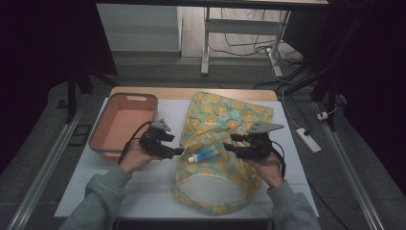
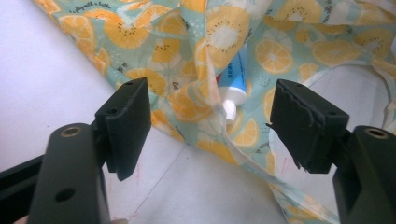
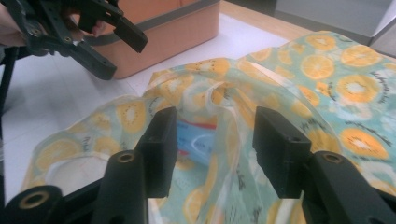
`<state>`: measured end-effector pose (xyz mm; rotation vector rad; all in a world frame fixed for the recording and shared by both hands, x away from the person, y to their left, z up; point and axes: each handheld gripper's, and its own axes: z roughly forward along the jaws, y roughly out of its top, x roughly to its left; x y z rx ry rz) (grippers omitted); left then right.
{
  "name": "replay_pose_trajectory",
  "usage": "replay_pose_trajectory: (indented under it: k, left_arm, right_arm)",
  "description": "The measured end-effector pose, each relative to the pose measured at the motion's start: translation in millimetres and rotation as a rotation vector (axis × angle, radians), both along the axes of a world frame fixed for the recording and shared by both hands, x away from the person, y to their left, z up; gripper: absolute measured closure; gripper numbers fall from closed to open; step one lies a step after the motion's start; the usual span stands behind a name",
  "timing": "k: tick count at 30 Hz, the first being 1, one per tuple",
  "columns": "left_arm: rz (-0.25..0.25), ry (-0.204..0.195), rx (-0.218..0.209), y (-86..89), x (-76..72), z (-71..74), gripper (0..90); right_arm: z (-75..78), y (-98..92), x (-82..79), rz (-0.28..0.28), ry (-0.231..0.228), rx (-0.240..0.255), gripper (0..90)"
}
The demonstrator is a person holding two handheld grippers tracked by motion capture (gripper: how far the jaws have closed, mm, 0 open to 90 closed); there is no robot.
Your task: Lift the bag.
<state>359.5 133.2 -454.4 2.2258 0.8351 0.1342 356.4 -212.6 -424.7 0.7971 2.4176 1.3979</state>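
Both claws, left [image 1: 179,151] and right [image 1: 229,143], gape empty either side of the tube [image 1: 205,155], which seems to lie on the bag [image 1: 230,115].

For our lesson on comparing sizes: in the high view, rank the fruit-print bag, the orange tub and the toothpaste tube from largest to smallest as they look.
1. Fruit-print bag, largest.
2. Orange tub, clearly smaller than the bag.
3. Toothpaste tube, by far the smallest, lying on the bag.

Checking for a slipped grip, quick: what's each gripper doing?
Left gripper: open, holding nothing.
Right gripper: open, holding nothing, over the bag.
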Motion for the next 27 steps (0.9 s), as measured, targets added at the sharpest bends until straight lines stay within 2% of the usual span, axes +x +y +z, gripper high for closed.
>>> replay_pose_trajectory:
  k: [3,7,11,15,17,22,25,27]
  left_arm:
    - [-0.007,0.005,0.018,-3.8,0.3,-2.0,27.2]
    - [-0.009,0.012,0.051,-11.0,2.3,-7.2,26.5]
    - [-0.001,0.025,0.078,-21.8,5.1,-14.4,27.1]
    - [0.032,0.018,0.128,-32.6,9.0,-22.9,28.3]
    - [0.042,0.028,0.155,-37.7,12.0,-27.9,31.7]
    - [0.06,0.061,0.172,-39.4,17.7,-35.8,44.0]
    - [0.063,0.077,0.173,-37.7,18.6,-37.4,56.5]
    - [0.059,0.088,0.186,-37.0,18.8,-38.5,63.5]
  right_arm:
    - [2.7,-9.6,-11.7,-0.027,-0.017,-0.008,47.7]
    - [3.2,-24.4,-26.6,-0.062,-0.012,-0.014,46.5]
    - [-5.7,-40.3,-39.3,-0.105,0.009,-0.028,45.7]
    - [-19.7,-55.3,-48.0,-0.151,0.036,-0.054,43.6]
    - [-25.9,-61.5,-50.4,-0.17,0.058,-0.063,42.4]
    - [-41.4,-68.9,-53.4,-0.206,0.115,-0.111,35.9]
    - [-52.7,-67.7,-55.5,-0.191,0.144,-0.153,31.2]
    - [-59.2,-64.8,-56.5,-0.191,0.147,-0.208,28.2]
